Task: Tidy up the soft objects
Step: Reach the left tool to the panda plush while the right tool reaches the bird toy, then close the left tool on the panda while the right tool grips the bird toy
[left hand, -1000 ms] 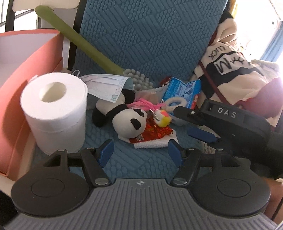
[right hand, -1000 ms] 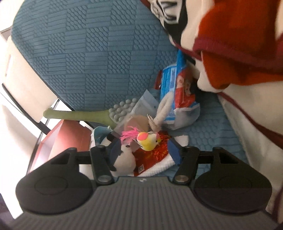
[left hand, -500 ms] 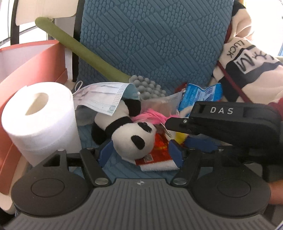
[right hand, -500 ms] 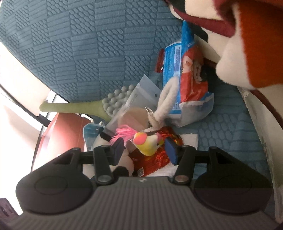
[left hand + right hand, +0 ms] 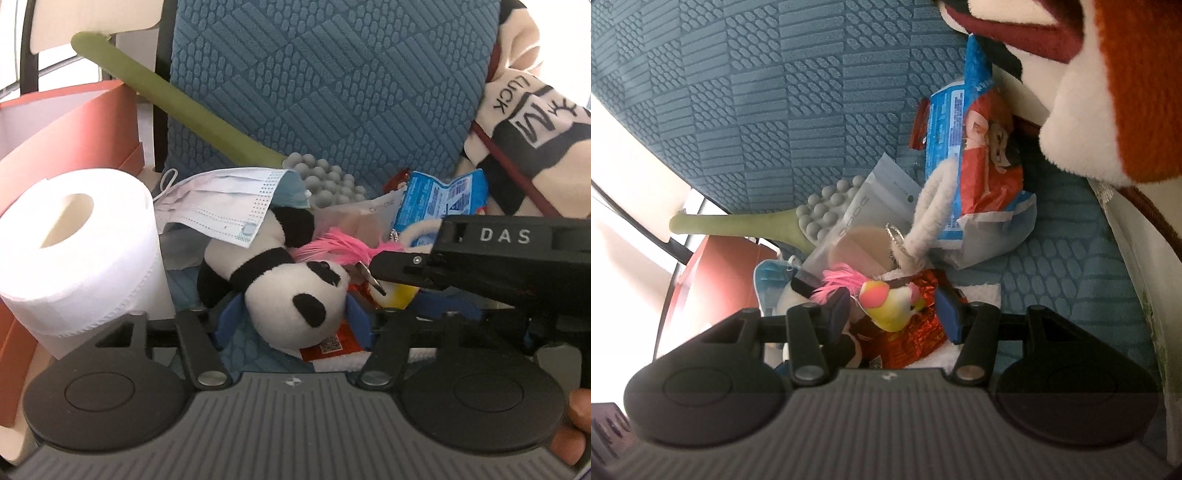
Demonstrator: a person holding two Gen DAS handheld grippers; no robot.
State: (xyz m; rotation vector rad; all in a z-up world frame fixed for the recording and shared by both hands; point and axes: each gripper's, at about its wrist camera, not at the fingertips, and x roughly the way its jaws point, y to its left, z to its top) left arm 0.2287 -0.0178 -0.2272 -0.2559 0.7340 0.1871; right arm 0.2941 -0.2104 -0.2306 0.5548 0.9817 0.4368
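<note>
Left wrist view shows the left gripper (image 5: 291,319) low at the frame centre, its jaws wide open on either side of the panda plush (image 5: 284,295). The blue pads stand just beside the head and I cannot tell if they touch it. This looks like a set-up for a grasp on the head, the fullest part. A face mask (image 5: 221,206) is draped over the panda's back, so it may drag along. A toilet paper roll (image 5: 81,251) stands at the left, next to a red box (image 5: 70,125) — probably the place for sorted things.

In the right wrist view the right gripper (image 5: 892,312) also has open jaws, around a small yellow bird toy (image 5: 892,306) with pink feathers; contact is unclear. It lies on a red foil packet (image 5: 916,325) on the blue seat cushion (image 5: 1071,280), below a blue snack bag (image 5: 964,147).
</note>
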